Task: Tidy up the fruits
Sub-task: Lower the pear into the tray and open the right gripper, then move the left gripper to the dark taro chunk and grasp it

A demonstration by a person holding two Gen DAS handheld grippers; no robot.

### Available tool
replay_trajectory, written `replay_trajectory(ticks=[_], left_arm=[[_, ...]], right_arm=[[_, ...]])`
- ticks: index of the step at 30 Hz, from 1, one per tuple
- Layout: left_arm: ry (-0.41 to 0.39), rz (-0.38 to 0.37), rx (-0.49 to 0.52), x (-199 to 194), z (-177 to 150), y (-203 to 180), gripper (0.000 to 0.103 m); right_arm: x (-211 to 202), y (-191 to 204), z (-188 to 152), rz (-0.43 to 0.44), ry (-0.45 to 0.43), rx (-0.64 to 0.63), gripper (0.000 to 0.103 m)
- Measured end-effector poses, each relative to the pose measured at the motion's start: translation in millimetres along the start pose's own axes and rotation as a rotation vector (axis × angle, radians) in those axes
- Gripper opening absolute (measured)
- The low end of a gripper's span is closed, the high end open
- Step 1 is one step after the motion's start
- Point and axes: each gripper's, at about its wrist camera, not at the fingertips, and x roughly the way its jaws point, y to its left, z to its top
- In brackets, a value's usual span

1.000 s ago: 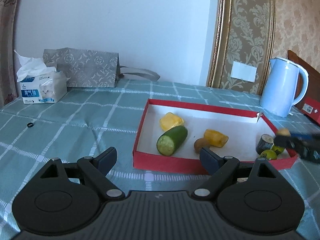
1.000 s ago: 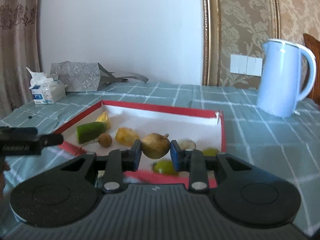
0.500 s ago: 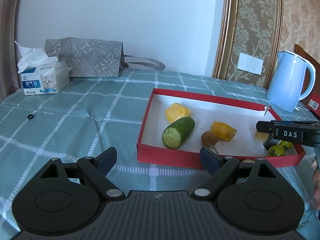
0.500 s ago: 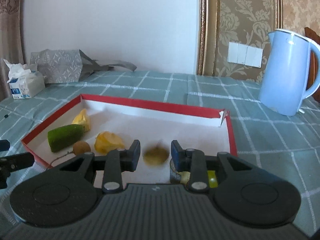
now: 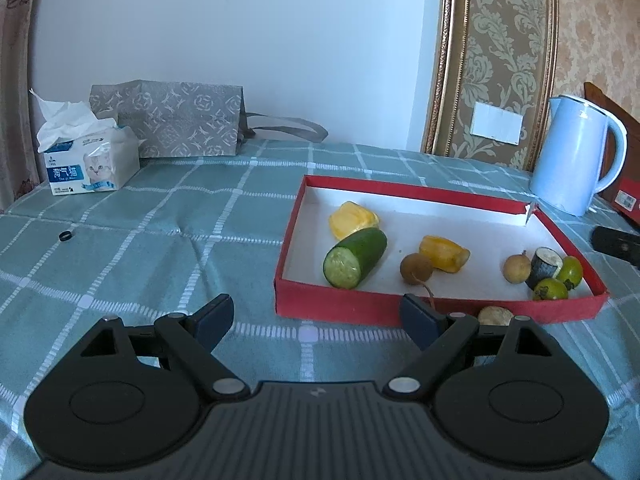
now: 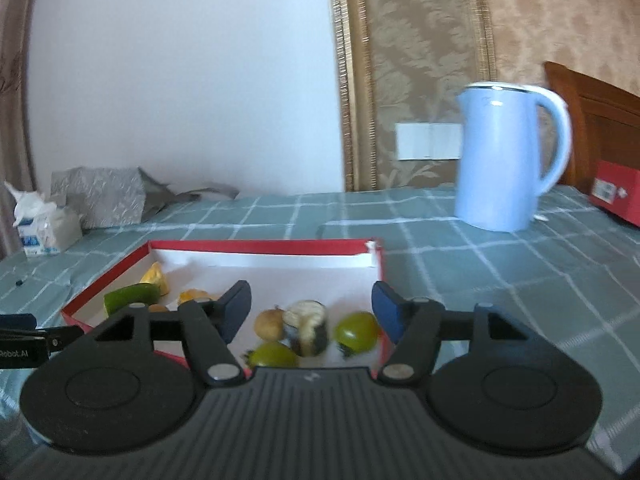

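A red tray (image 5: 420,194) with a white floor holds a cut cucumber (image 5: 355,258), two yellow fruit pieces (image 5: 354,220), a stemmed longan (image 5: 416,267), a second longan (image 5: 516,268), a dark stub (image 5: 543,266) and two green fruits (image 5: 552,289). A pale fruit (image 5: 494,315) lies on the cloth outside the tray's front wall. My left gripper (image 5: 316,314) stands open in front of the tray, holding nothing. My right gripper (image 6: 311,306) hovers over the tray's right end with its jaws opening. The longan (image 6: 270,324), stub (image 6: 307,330) and green fruit (image 6: 357,330) lie below it, untouched.
A light blue kettle (image 5: 576,160) stands behind the tray at the right, with a red box (image 6: 618,196) beyond it. A tissue box (image 5: 88,160) and a grey paper bag (image 5: 172,124) sit at the back left. A small black ring (image 5: 65,235) lies on the checked cloth.
My right gripper let go of the longan, which now lies in the tray beside the dark stub. Its jaws spread apart and it drew back to the right. The left gripper stayed put.
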Motion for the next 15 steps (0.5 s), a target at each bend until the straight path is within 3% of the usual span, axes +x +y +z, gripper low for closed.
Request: replay_trajectory(ticks=[7, 15], left_arm=[[-0.010, -0.022, 0.005, -7.4, -4.6, -0.7, 0.090], [-0.027, -0.030, 0.045, -14.0, -9.8, -11.1, 0.090]], right_arm=[[0.1, -19.3, -18.1, 0.002, 0.081, 0.085, 0.065], [-7.6, -13.0, -19.6, 0.006, 0.048, 0.063, 0.077]])
